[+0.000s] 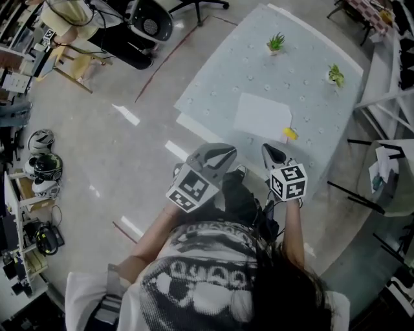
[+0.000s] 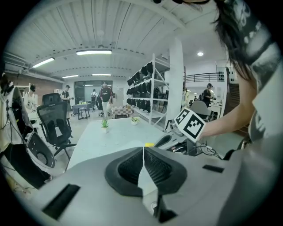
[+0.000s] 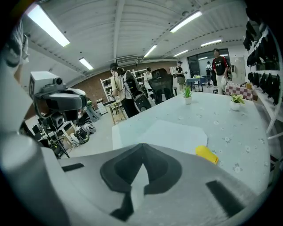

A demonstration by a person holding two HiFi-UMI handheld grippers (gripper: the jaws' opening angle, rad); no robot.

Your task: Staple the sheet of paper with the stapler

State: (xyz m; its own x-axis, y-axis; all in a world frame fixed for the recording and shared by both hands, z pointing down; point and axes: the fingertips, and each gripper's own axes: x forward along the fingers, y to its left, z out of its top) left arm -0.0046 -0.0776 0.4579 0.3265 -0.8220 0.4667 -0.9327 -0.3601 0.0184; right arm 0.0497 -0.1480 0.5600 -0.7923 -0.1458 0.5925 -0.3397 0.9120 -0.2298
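Observation:
A white sheet of paper [image 1: 262,116] lies flat on the pale table [image 1: 213,84], near its front edge. A small yellow stapler [image 1: 290,134] rests at the sheet's right front corner. My left gripper [image 1: 226,154] and my right gripper [image 1: 270,150] hover side by side in front of the table, short of the sheet, both shut and empty. In the right gripper view the shut jaws [image 3: 142,160] point at the paper [image 3: 172,134], and the stapler [image 3: 206,154] lies just to their right. The left gripper view has its shut jaws [image 2: 143,151] aimed over the table, the stapler [image 2: 149,144] just beyond them.
Two small potted plants [image 1: 275,43] [image 1: 334,75] stand on the far part of the table. An office chair [image 1: 150,19] sits beyond the table's left corner. Helmets [image 1: 41,158] and gear line shelving at the left. A white frame [image 1: 381,97] stands right of the table.

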